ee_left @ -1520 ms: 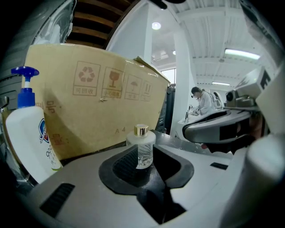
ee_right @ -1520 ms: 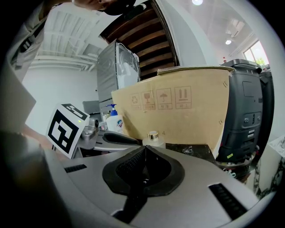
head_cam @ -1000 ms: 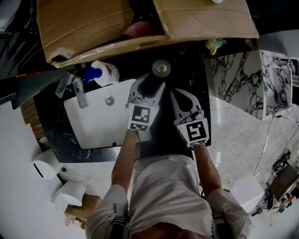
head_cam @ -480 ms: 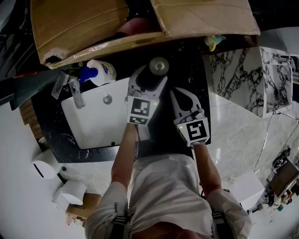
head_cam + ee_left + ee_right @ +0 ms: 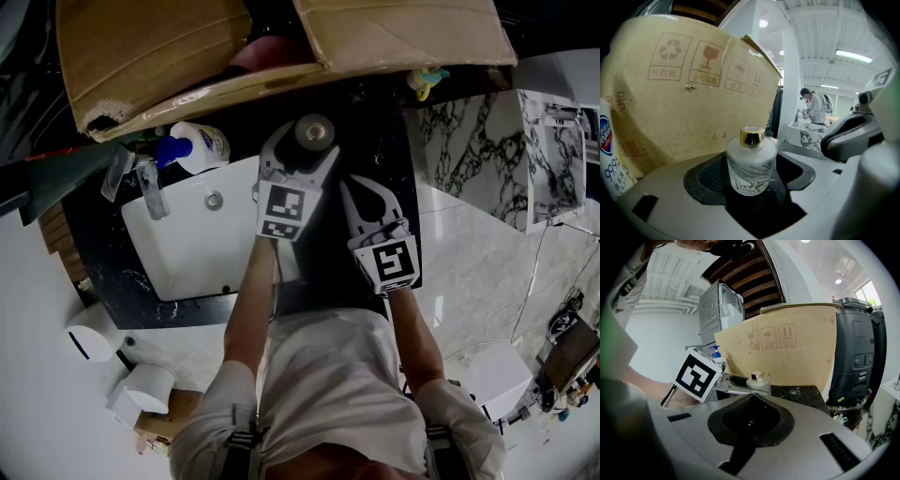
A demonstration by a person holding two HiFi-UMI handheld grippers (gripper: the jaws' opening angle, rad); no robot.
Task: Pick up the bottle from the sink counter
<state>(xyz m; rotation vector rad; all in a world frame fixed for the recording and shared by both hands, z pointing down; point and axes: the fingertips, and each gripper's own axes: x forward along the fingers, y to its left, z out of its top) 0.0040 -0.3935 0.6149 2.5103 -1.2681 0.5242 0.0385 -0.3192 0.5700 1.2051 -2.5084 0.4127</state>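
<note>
A small frosted glass bottle (image 5: 315, 132) with a gold cap stands upright on the black sink counter (image 5: 380, 122), just in front of a cardboard box. My left gripper (image 5: 302, 143) reaches around it. In the left gripper view the bottle (image 5: 751, 161) stands between the two jaws with a gap at each side, and the jaws are opening. My right gripper (image 5: 362, 194) rests to its right over the counter, its pads closed together with nothing between them. In the right gripper view (image 5: 750, 416) the bottle (image 5: 757, 380) shows beyond the left gripper's marker cube.
A large cardboard box (image 5: 159, 47) overhangs the back of the counter. A white basin (image 5: 197, 248) with a chrome tap (image 5: 155, 186) lies left of the bottle, with a blue-capped soap bottle (image 5: 199, 146) behind it. Paper rolls (image 5: 141, 389) sit at the lower left, and a marble wall (image 5: 478, 159) stands to the right.
The left gripper's jaws have spread wider around the bottle, which stays standing on the counter. The right gripper has hardly moved.
</note>
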